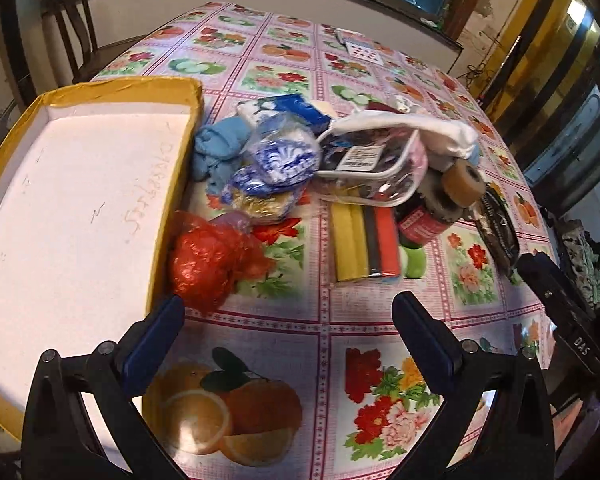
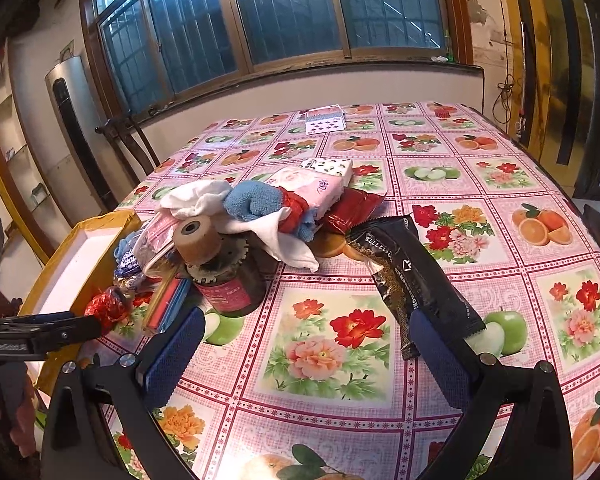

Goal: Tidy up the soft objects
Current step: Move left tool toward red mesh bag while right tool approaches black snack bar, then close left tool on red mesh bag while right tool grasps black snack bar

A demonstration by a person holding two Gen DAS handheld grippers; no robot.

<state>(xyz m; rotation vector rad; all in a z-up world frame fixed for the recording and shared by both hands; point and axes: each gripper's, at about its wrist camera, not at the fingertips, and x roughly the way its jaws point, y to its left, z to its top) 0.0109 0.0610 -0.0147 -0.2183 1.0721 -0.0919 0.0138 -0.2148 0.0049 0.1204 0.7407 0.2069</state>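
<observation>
With both the left gripper (image 1: 288,312) and right gripper (image 2: 306,340) wide open and empty, we risk toppling the dark glass jar (image 2: 230,286) when tugging the white cloth (image 2: 288,240) from the heap beside the yellow-rimmed white tray (image 1: 80,208).

I see the soft things heaped mid-table: a crumpled blue towel (image 2: 252,202) lying across a rumpled white cloth (image 2: 288,240), a pink tissue pack (image 2: 316,188) tilted behind them. A scrunched red plastic bag (image 1: 208,260) sits just beside the yellow-rimmed box (image 1: 172,200), which has a white floor.
</observation>
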